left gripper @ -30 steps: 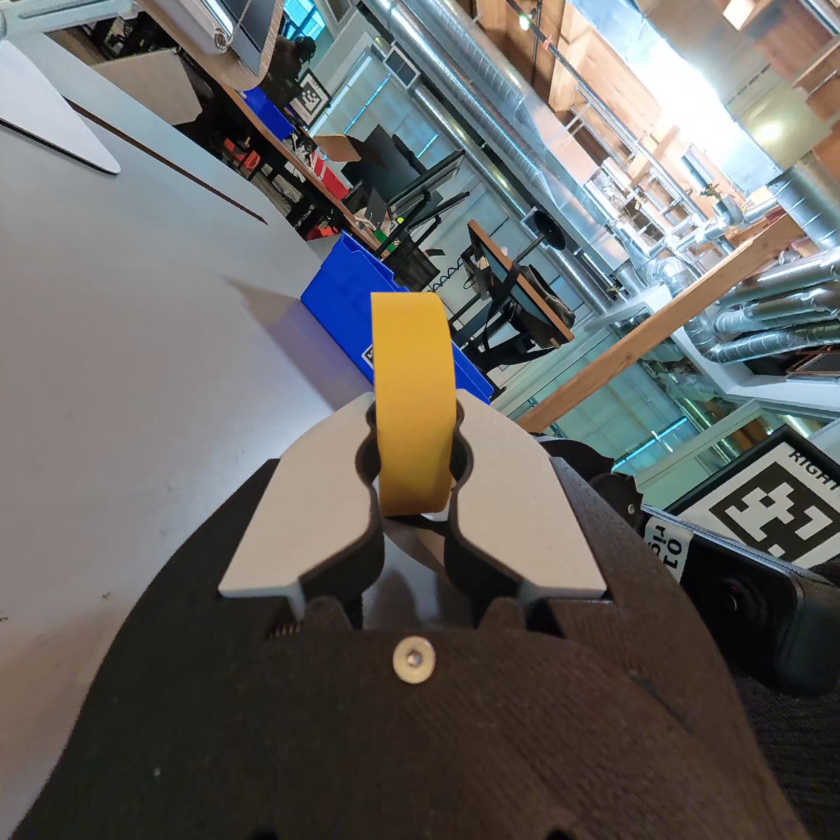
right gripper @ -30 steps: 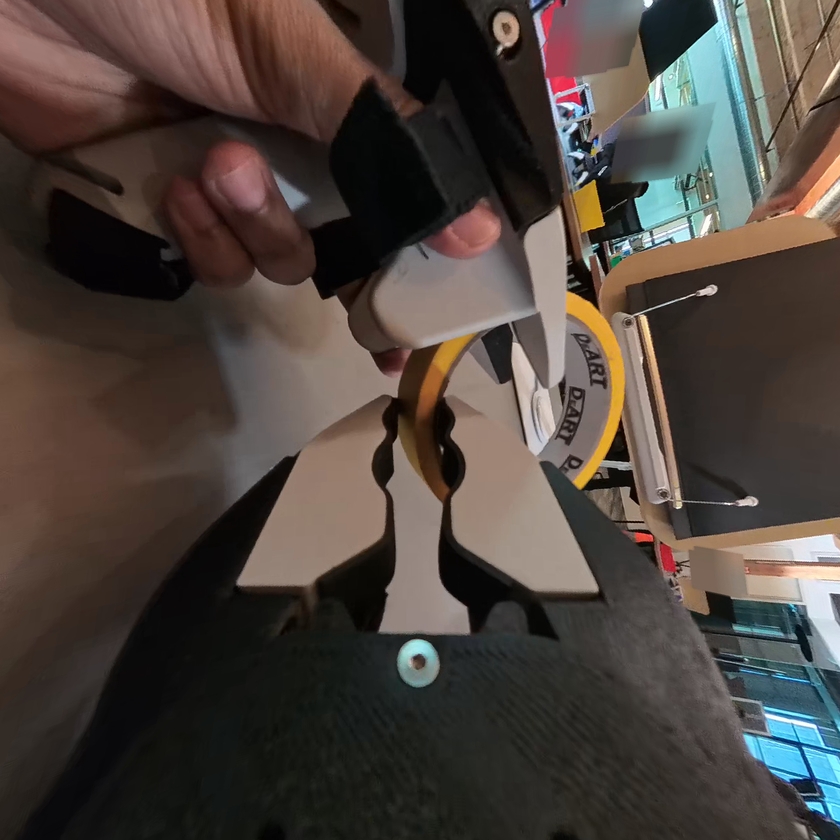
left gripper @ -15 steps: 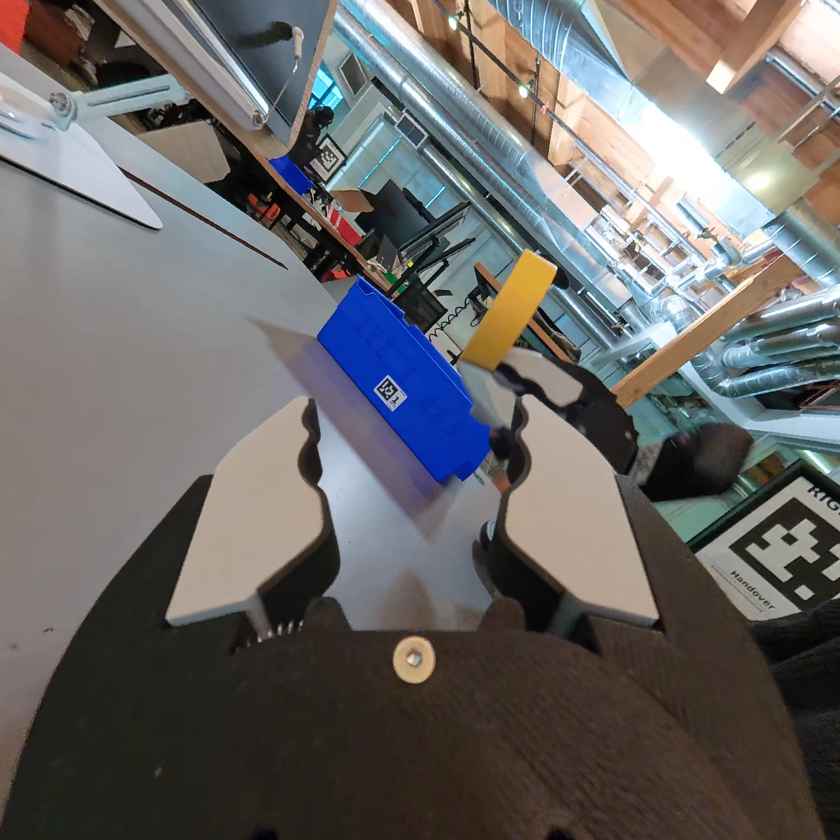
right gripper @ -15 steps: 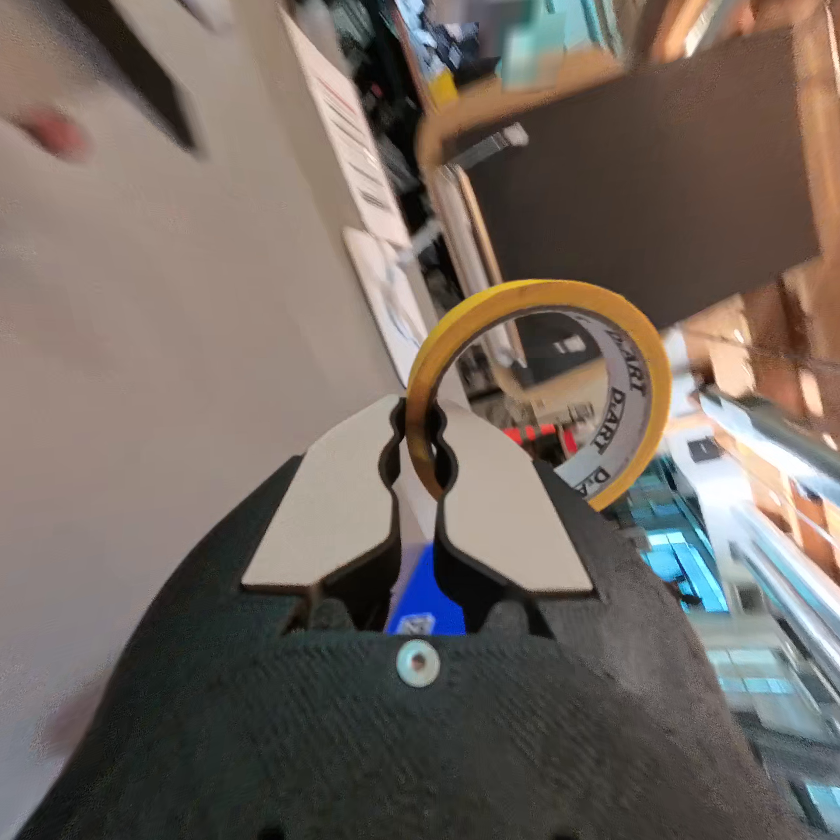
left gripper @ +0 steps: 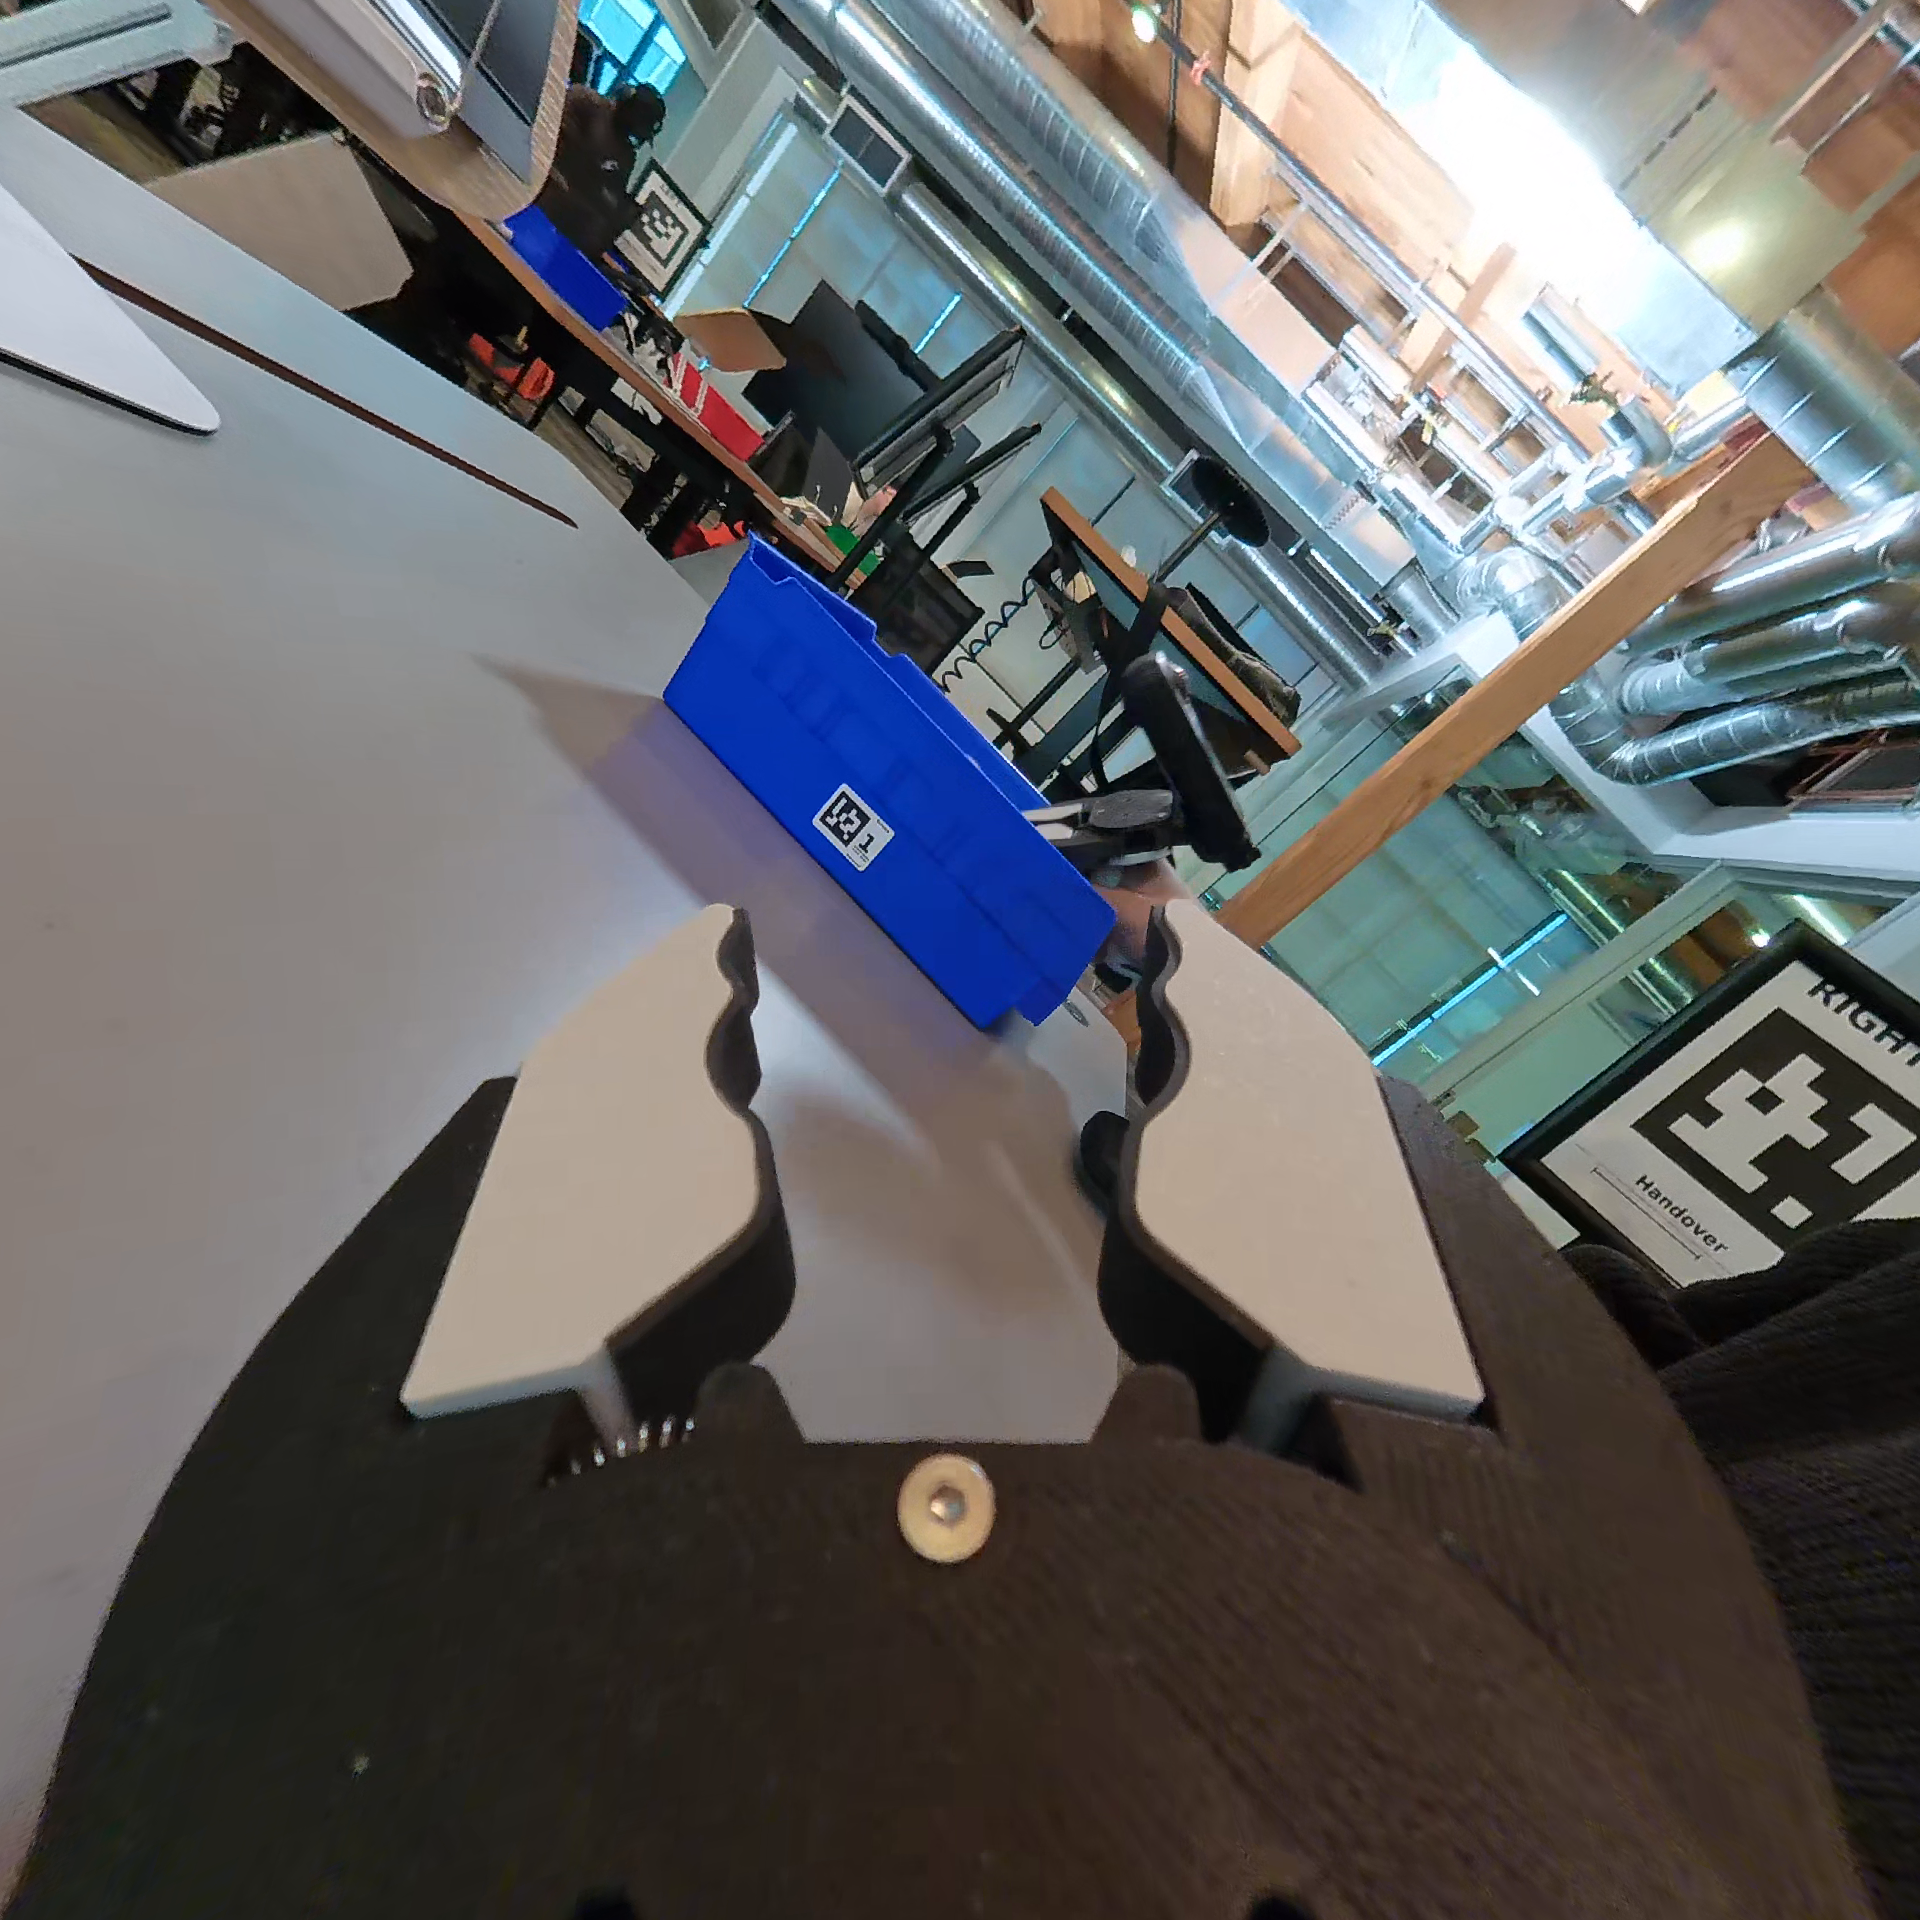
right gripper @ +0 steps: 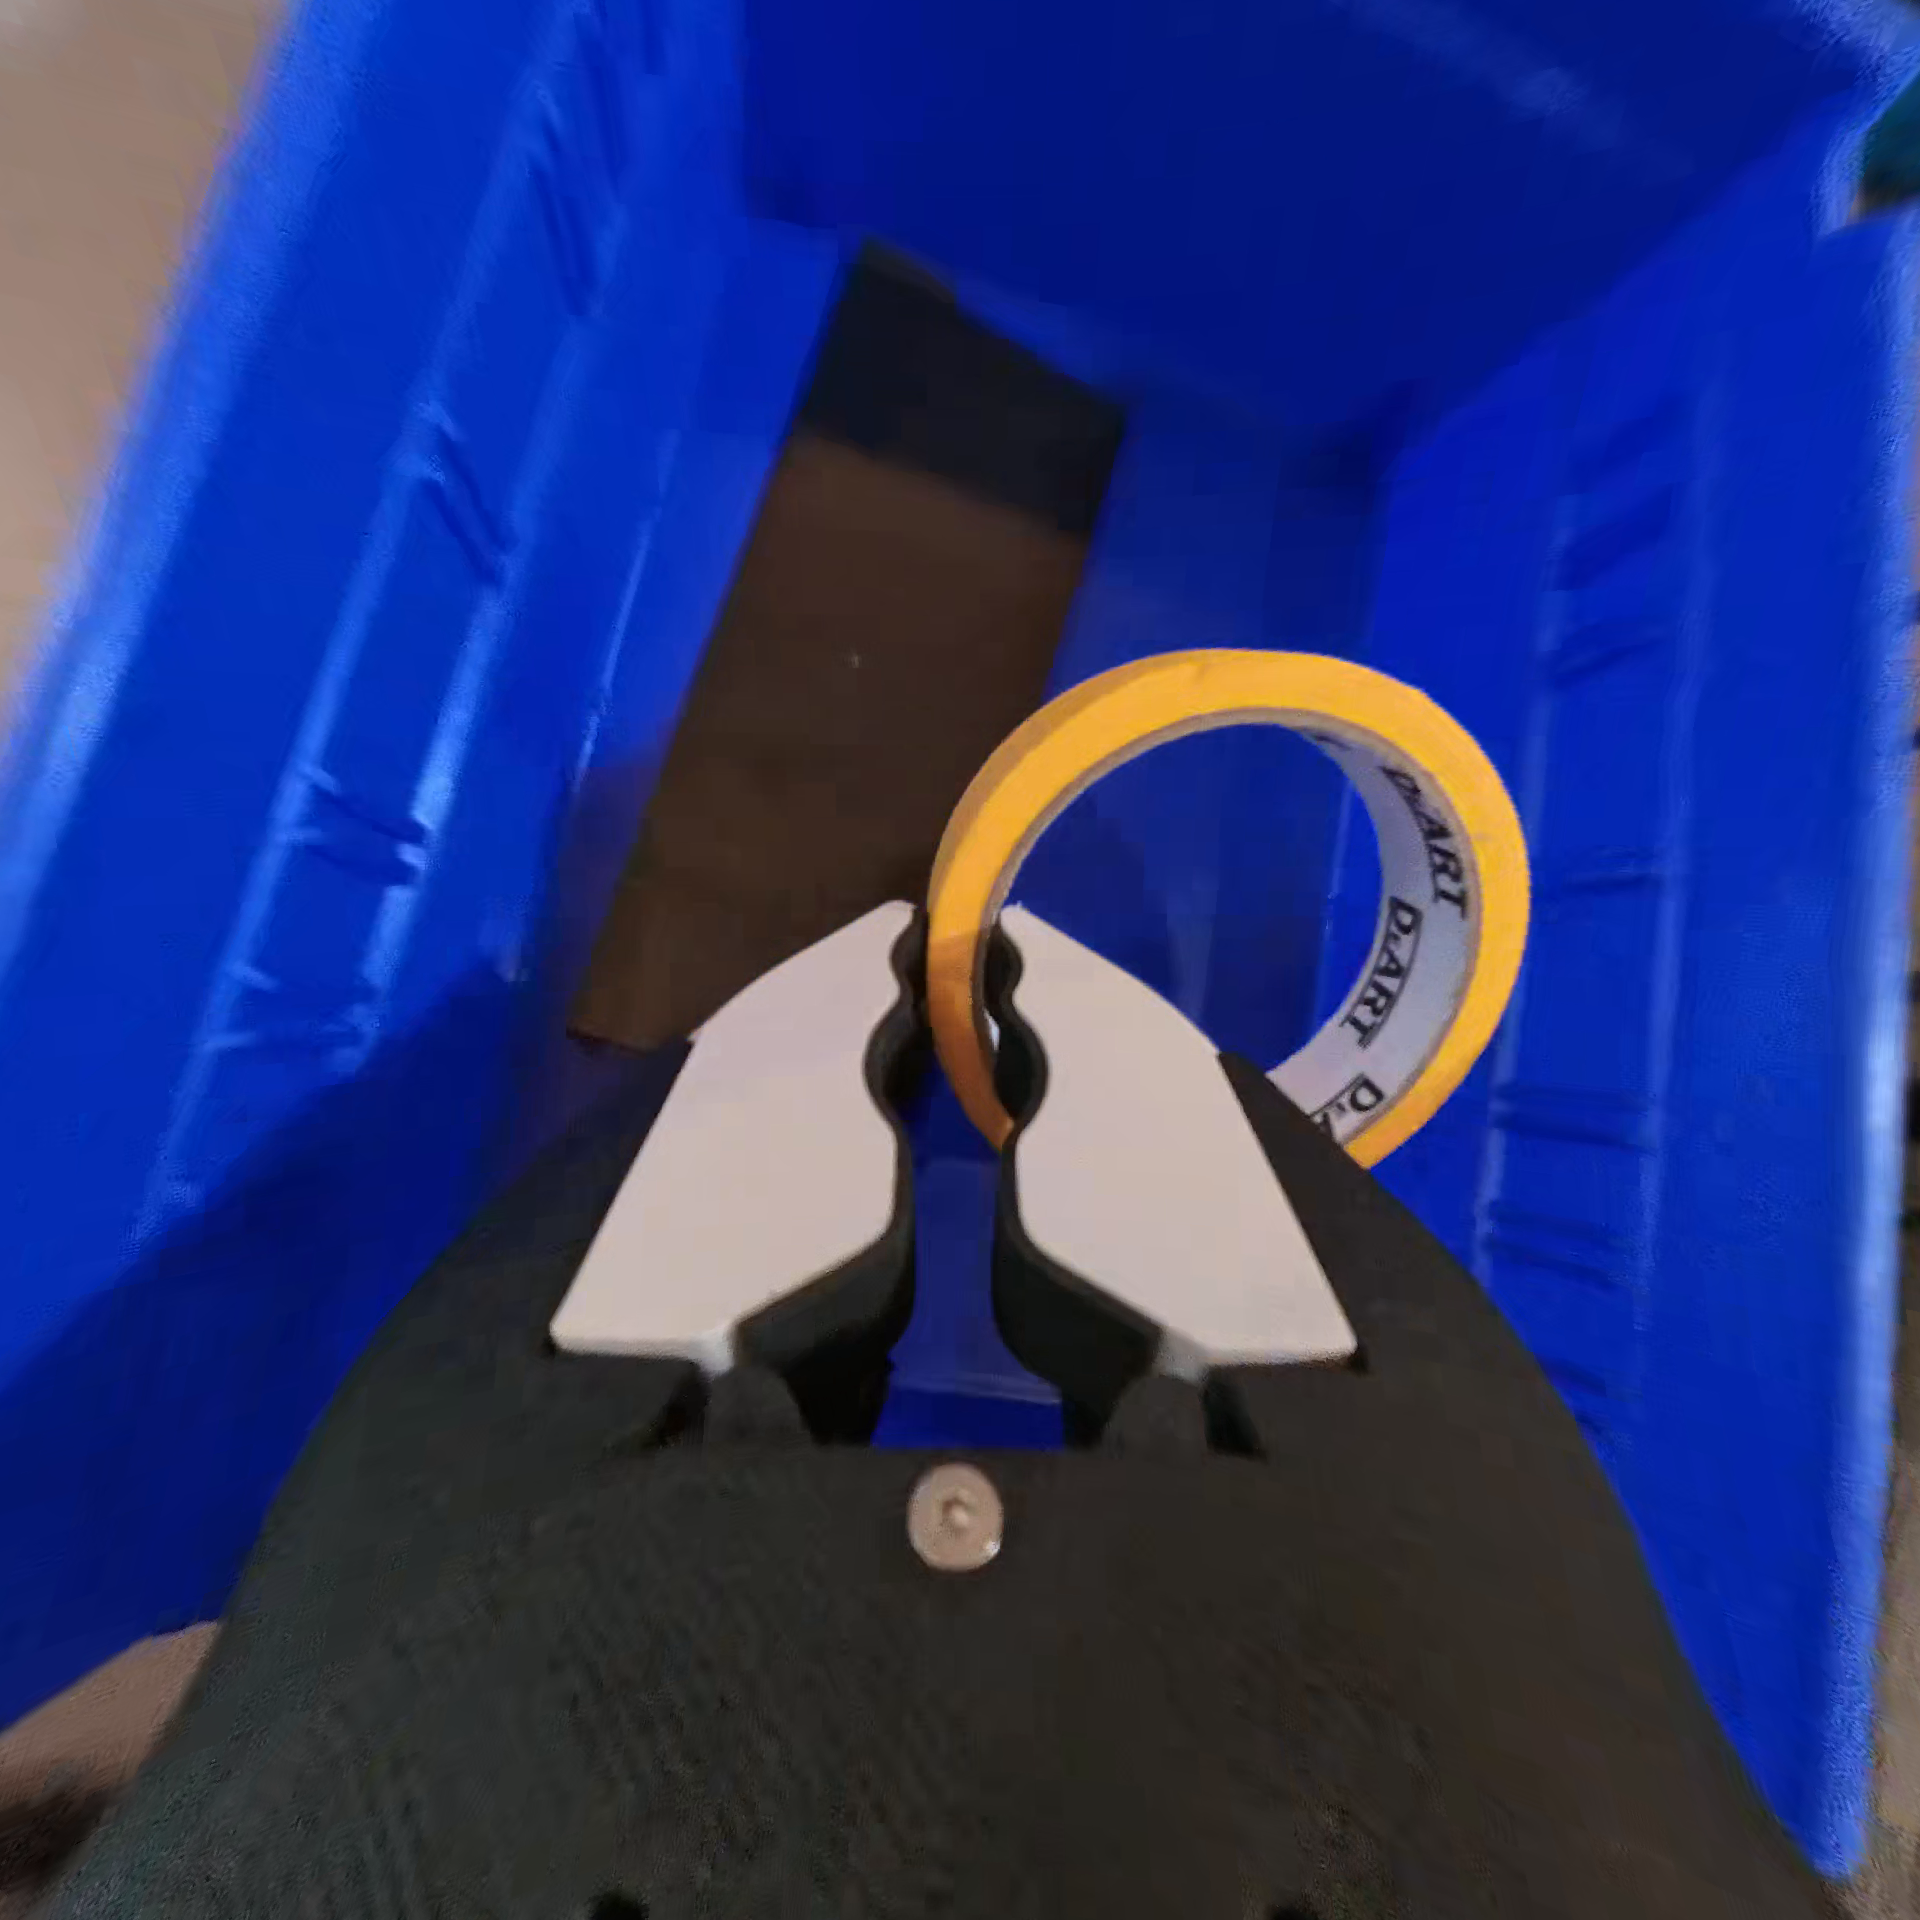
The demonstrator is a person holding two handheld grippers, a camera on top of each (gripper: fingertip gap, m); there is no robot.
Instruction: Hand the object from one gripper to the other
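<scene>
Right tongs (right gripper: 958, 935) pinch tape roll (right gripper: 1455, 831) over bin (right gripper: 364, 623).

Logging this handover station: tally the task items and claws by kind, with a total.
Yellow tape roll: 1, clamped in the right claw
Blue bin: 1
Claws: 2, the left claw open and empty
Brown flat piece inside the bin: 1
Total: 5

Yellow tape roll (right gripper: 1247, 717) held upright on edge over blue bin (right gripper: 416, 520).
</scene>
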